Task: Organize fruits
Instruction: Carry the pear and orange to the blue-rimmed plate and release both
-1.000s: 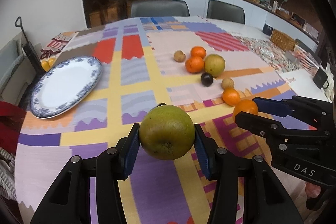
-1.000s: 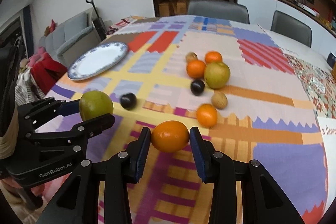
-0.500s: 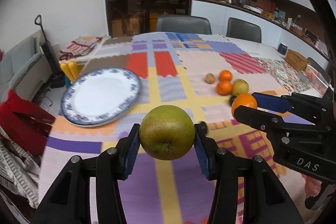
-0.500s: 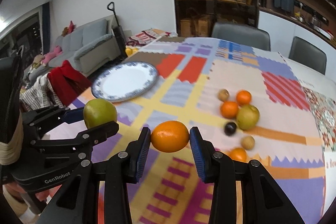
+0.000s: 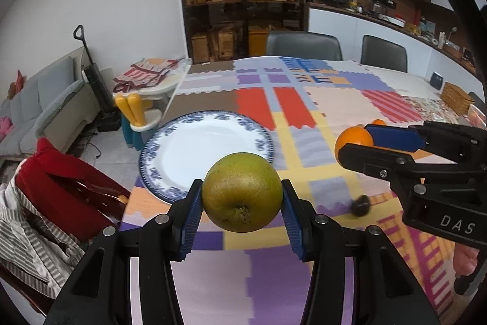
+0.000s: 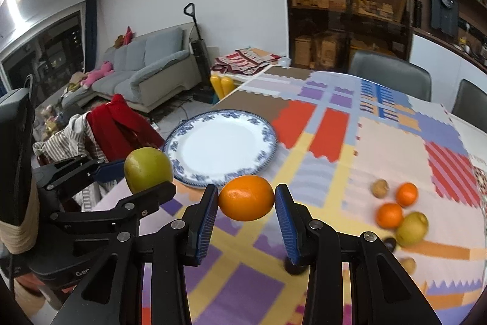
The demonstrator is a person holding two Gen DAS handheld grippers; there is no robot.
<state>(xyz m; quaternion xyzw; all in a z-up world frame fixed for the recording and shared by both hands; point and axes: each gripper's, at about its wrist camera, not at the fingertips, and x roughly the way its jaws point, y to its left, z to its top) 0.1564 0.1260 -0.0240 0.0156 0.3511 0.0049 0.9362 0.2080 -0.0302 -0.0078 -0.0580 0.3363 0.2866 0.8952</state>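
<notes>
Blue-and-white china plate (image 5: 170, 181), patterned rim, white centre: nothing on it, resting on the patchwork tablecloth (image 5: 331, 99) near the table's left edge. Left tongs (image 5: 242, 207): clenched on a green apple (image 5: 242, 192), pads pressed to both its sides, held in the air just short of the plate's near rim. Right tongs (image 6: 247, 210): clenched on an orange (image 6: 246, 202), likewise off the cloth, to the right of the plate and not yet over it. In the right wrist view the two held fruits hang near each other, the apple closer to the plate. Remaining fruit, all lying on the cloth well to the right of the plate: two oranges (image 6: 389, 214), a yellow-green apple (image 6: 411, 228), a small brown fruit (image 6: 380, 188) at the far side of that cluster, another brown one (image 6: 408, 264) at its near side, and a dark round fruit (image 6: 389, 242) tucked against the apple. One more dark fruit (image 5: 360, 204) lies apart on the cloth, between the plate and the cluster; it is blurred. Progress, as judged: early, with no fruit yet delivered, two in transit, seven still to collect. Presumed destination is the plate, the only container on the table. Wicker basket (image 5: 456, 95) at the table's far right corner; contents cannot be told.
</notes>
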